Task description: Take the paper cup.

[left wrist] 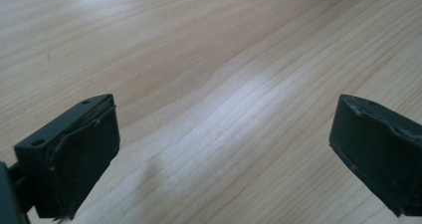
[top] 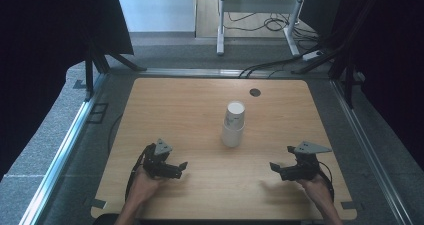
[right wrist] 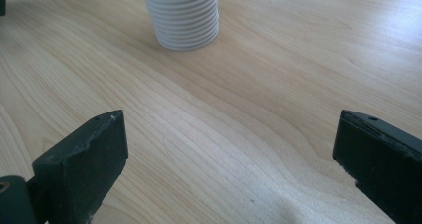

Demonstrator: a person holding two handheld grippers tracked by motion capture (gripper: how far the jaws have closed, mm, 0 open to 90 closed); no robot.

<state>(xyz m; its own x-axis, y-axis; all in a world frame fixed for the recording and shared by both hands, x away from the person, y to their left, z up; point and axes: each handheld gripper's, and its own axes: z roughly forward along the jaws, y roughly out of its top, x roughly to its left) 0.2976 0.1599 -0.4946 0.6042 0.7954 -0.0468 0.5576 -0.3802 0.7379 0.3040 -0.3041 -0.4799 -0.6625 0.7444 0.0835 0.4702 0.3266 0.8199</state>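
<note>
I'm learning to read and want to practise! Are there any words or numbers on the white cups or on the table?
No text can be read anywhere.
Stack of white cups: faint marks on the side in the high view, too small and blurred to read; in the right gripper view its ribbed bottom part has none.
Wooden table: no words, just a dark round spot.

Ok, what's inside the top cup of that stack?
From the high view the top cup of the stack shows an open white mouth with nothing visible in it. Its lower inside is too small to make out. The cups nested beneath are covered apart from their stacked rims.
</note>
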